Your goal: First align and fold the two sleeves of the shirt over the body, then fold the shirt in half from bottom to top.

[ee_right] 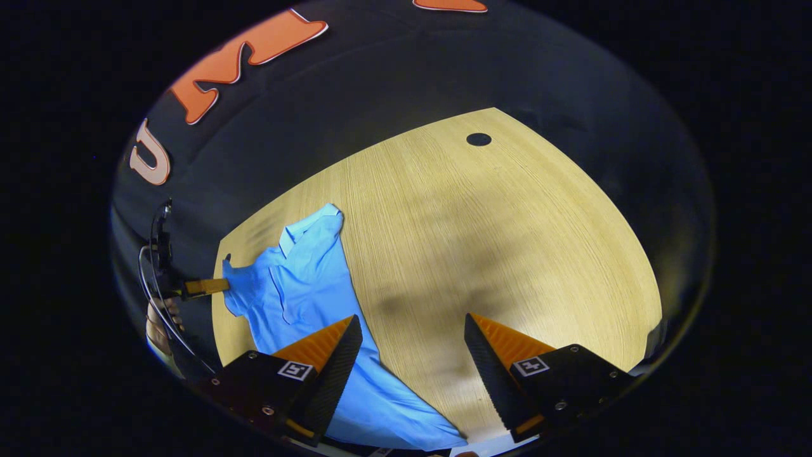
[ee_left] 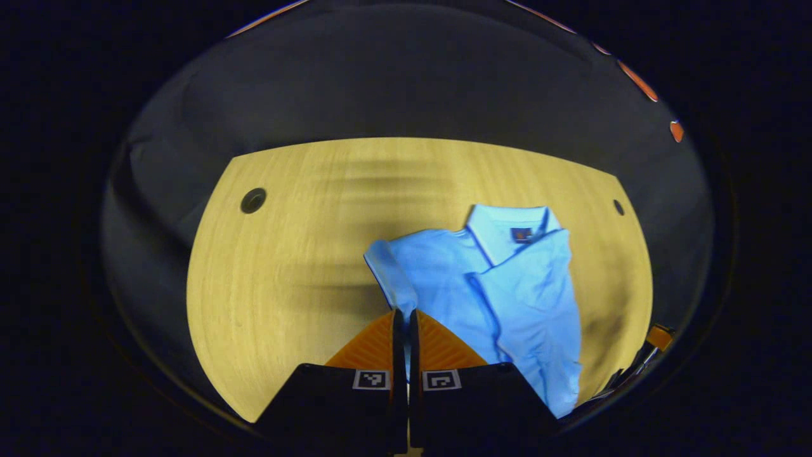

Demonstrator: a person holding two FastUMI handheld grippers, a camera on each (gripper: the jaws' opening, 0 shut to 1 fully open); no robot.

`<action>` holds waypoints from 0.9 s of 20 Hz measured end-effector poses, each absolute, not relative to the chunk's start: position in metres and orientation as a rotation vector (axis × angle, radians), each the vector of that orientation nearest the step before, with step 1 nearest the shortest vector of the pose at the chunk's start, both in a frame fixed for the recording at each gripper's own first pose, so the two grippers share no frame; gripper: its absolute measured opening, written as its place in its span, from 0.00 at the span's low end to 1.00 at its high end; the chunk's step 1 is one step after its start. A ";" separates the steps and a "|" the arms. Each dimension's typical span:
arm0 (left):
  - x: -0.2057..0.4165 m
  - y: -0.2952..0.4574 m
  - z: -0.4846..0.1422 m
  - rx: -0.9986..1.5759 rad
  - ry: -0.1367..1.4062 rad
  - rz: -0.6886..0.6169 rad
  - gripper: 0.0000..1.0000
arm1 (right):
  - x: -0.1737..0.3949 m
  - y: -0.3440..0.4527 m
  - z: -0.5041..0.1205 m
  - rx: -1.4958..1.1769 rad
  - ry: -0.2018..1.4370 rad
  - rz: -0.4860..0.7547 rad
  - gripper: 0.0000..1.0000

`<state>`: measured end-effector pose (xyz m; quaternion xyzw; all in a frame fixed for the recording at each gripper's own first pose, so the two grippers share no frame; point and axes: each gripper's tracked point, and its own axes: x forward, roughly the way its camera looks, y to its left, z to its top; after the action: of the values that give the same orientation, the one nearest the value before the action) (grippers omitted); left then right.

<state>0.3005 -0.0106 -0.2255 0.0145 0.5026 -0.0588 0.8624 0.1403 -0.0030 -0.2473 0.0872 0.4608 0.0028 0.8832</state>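
Note:
A light blue polo shirt (ee_left: 507,285) lies on the wooden table (ee_left: 285,266), collar (ee_left: 507,231) away from me. One side with its sleeve is folded over the body. My left gripper (ee_left: 404,312) is shut on the other sleeve (ee_left: 388,276), and a strip of blue cloth shows between its fingers. In the right gripper view the shirt (ee_right: 304,279) lies at the left, and the left gripper (ee_right: 209,287) pinches its sleeve edge there. My right gripper (ee_right: 412,327) stands open low over the table beside the shirt's lower part, its left finger (ee_right: 336,355) above the cloth.
The round table has small dark holes (ee_left: 253,200) (ee_left: 618,207) (ee_right: 479,139) near its far edge. Black cloth walls surround it. A hand (ee_right: 158,324) holds the left gripper. The right gripper (ee_left: 656,336) shows at the table's right rim. Bare wood (ee_right: 507,254) spreads right of the shirt.

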 end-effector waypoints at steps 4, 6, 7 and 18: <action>0.337 -0.071 -0.195 0.069 1.037 -0.265 0.05 | 0.137 -0.007 -0.243 0.186 0.942 -0.005 0.98; 0.357 -0.098 -0.188 0.066 1.057 -0.318 0.05 | 0.133 -0.011 -0.243 0.184 0.934 -0.009 0.99; 0.313 -0.103 -0.195 0.064 1.065 -0.337 0.05 | 0.130 -0.014 -0.244 0.191 0.938 -0.011 0.98; 0.330 -0.205 -0.226 0.058 1.180 -0.401 0.05 | 0.113 -0.049 -0.259 0.247 0.964 -0.077 0.99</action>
<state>0.3298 -0.2052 -0.2256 0.0269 0.5523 -0.1878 0.8118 0.1132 -0.0486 -0.2585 0.1185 0.4624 -0.0372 0.8780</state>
